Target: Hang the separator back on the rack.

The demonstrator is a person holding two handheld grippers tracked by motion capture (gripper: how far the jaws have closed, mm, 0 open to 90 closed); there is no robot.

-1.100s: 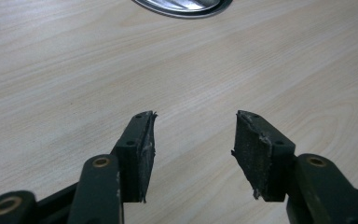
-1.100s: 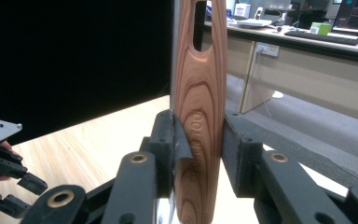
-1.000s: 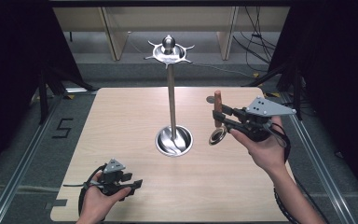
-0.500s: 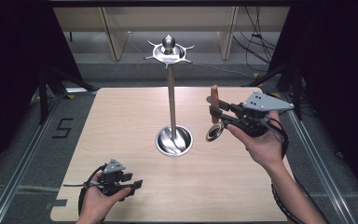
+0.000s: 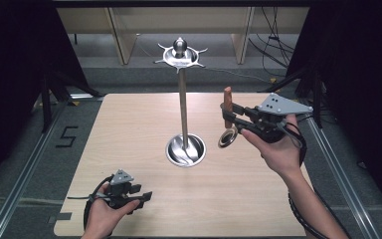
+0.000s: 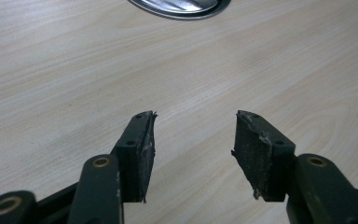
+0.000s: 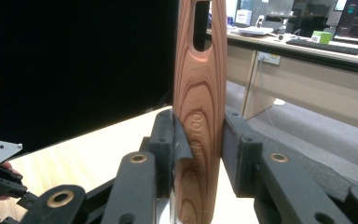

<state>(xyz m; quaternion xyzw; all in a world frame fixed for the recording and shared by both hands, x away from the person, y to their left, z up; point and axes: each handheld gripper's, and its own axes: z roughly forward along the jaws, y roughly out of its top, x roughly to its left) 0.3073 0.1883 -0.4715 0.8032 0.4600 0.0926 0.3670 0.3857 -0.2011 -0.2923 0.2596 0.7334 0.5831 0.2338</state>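
A utensil with a reddish wooden handle (image 5: 227, 102) and a round metal head (image 5: 227, 138) hangs upright above the table, right of the stand. My right gripper (image 5: 228, 119) is shut on the handle (image 7: 200, 93), whose slotted end points up between the pads. The metal stand has a tall pole (image 5: 183, 109), a dish-shaped base (image 5: 185, 151) and a hooked crown (image 5: 180, 54). My left gripper (image 5: 146, 196) rests low at the table's front left, open with nothing between its fingers (image 6: 193, 140); the base's rim (image 6: 182, 7) lies ahead of it.
The light wooden table (image 5: 129, 124) has metal rails along both sides and dark curtains beyond. Shelving stands behind the far edge. The left gripper (image 7: 0, 172) appears far off at the lower left of the right gripper view.
My right hand has drifted slightly up and to the left with the utensil still gripped. The left hand has stayed put.
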